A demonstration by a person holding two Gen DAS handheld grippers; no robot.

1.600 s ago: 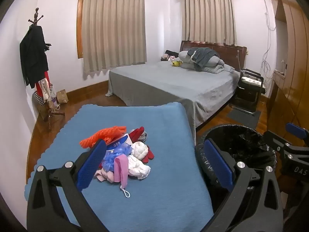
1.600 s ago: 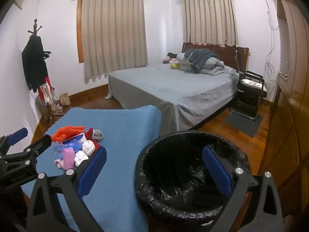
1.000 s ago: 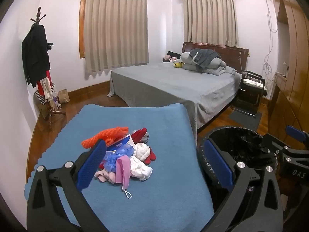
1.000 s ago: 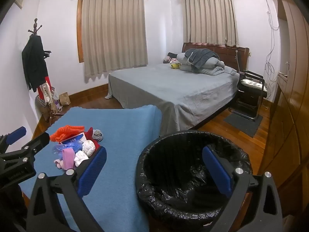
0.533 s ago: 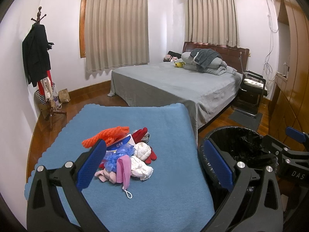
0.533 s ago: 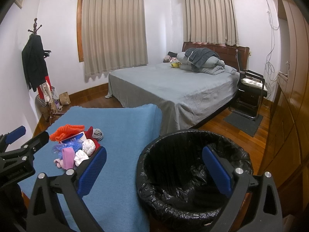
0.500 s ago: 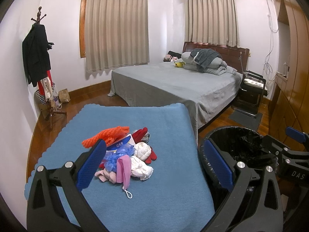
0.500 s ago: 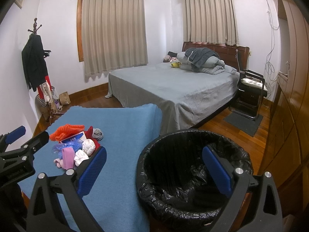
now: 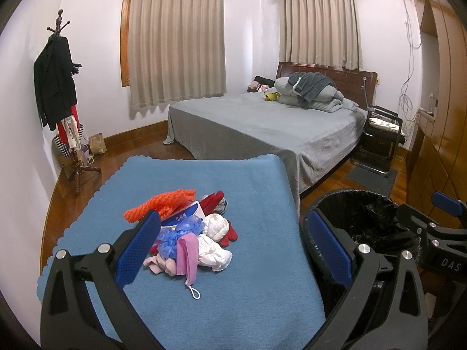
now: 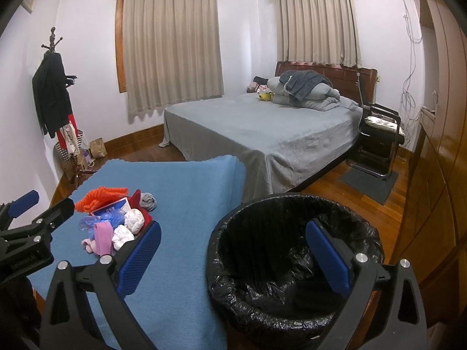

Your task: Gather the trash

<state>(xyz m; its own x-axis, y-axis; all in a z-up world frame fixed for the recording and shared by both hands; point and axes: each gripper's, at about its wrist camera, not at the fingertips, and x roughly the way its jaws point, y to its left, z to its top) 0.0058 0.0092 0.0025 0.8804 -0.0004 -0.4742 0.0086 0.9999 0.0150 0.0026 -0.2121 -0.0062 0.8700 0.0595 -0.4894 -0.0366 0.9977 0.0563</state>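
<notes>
Blue cloth [image 9: 239,192] covers a table, and near its middle lies a small pile of trash [image 9: 189,230]: an orange knitted mesh piece [image 9: 159,202] on top at the far side, a white and blue carton [image 9: 184,214] under it, a red rag [image 9: 213,199], a crumpled blue plastic bag [image 9: 178,233], two balls of white tissue [image 9: 216,224], a grey rolled scrap [image 10: 147,201] and a pink face mask [image 9: 186,252] whose white ear loop [image 9: 194,291] trails toward the camera.

Just beside the table's right edge stands a round bin lined with a black trash bag [image 10: 292,250]; its rim sits lower than the tabletop.

In the left wrist view the left gripper [image 9: 233,248] hangs above the near part of the cloth with its blue-padded fingers spread wide and nothing between them; the pile lies ahead, close to the left pad. The right gripper [image 10: 233,253] hovers with its pads equally far apart and empty, one pad over the table edge and the other over the bin's mouth. Each gripper shows at the edge of the other's view.

Beyond the table are a bed with a grey cover [image 9: 262,125], a folded grey quilt [image 9: 315,92] at its wooden headboard, beige curtains [image 9: 175,43] over two windows, a coat stand with a dark jacket [image 9: 54,81], and a black chair [image 9: 379,134].
</notes>
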